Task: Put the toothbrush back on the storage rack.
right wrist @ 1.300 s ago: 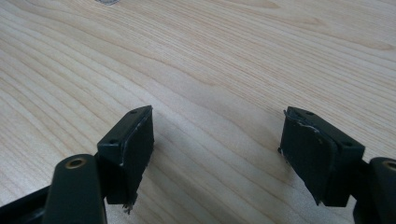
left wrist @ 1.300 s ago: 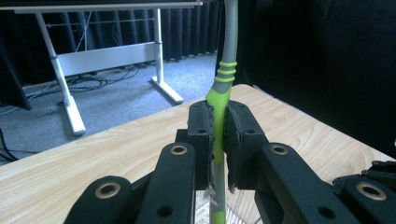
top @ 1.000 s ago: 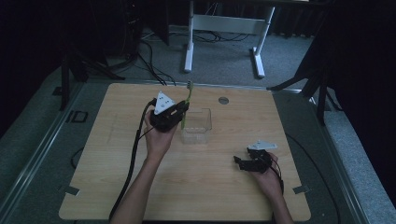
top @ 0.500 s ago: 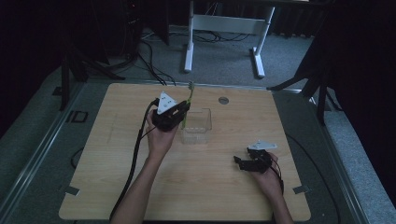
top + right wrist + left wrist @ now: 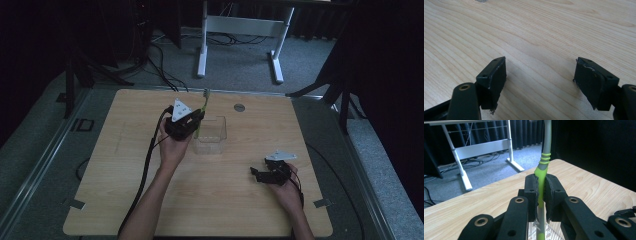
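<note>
Standing by the surface (image 5: pixel 125 200), I see a person with a gripper in each hand. The left gripper (image 5: pixel 192 121) is held up near the middle of the surface, just at the left edge of a clear box (image 5: pixel 212 137). Its jaws are closed tight on a toothbrush (image 5: pixel 202 107), which stands almost upright between them. In the left gripper view the toothbrush (image 5: pixel 541 177) has a green handle with a few raised rings, and above the rings it turns grey and goes out of the top of the picture. The two pads press on the green part from both sides, with no gap left. The lower end of the handle goes down behind the jaws toward the clear box (image 5: pixel 539 230), of which a small piece is visible at the bottom; I cannot tell if the end touches the box or is inside it. From above, the upper end of the toothbrush points toward the far edge of the surface.

The right gripper (image 5: pixel 257 175) rests low on the surface at the near right side, well apart from the box and the other hand. In the right gripper view its jaws are wide open and hold nothing; between them I see bare wood (image 5: pixel 539 65). The right gripper (image 5: pixel 539 82) has some wear on its pads, with frayed edges.

A small round metal disc (image 5: pixel 239 107) is set into the surface near the far edge, to the right of the toothbrush. Behind the surface, on the grey floor, stands a white frame (image 5: pixel 240 30) with cables around it.
</note>
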The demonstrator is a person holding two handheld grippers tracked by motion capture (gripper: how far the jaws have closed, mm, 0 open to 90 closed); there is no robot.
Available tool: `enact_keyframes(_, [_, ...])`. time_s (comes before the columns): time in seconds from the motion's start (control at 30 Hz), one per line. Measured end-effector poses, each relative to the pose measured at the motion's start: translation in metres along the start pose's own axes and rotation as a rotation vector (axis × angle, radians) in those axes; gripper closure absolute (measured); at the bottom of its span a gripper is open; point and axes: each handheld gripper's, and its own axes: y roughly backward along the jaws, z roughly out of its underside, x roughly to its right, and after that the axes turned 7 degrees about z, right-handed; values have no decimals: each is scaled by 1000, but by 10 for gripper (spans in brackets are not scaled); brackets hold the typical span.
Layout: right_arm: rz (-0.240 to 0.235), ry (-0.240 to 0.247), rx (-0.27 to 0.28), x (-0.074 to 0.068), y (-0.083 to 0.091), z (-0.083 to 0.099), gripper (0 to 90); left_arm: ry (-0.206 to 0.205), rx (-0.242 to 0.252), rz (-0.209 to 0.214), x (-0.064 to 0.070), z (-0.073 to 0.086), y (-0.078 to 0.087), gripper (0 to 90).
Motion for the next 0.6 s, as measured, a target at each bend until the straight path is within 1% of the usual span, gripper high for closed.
enact_keyframes(0.17, [0, 0, 0, 0, 0, 0, 256, 1, -8, 3, 0, 2, -3, 808])
enact_keyframes(0.37, [0, 0, -1, 0, 0, 0, 256, -4, -27, 8, 0, 4, -6, 807])
enact_keyframes(0.47, [0, 1, 0, 0, 0, 0, 256, -7, -44, 7, 1, 6, -9, 807])
enact_keyframes(0.6, [0, 0, -1, 0, 0, 0, 256, -12, -53, 8, 2, 7, -11, 807])
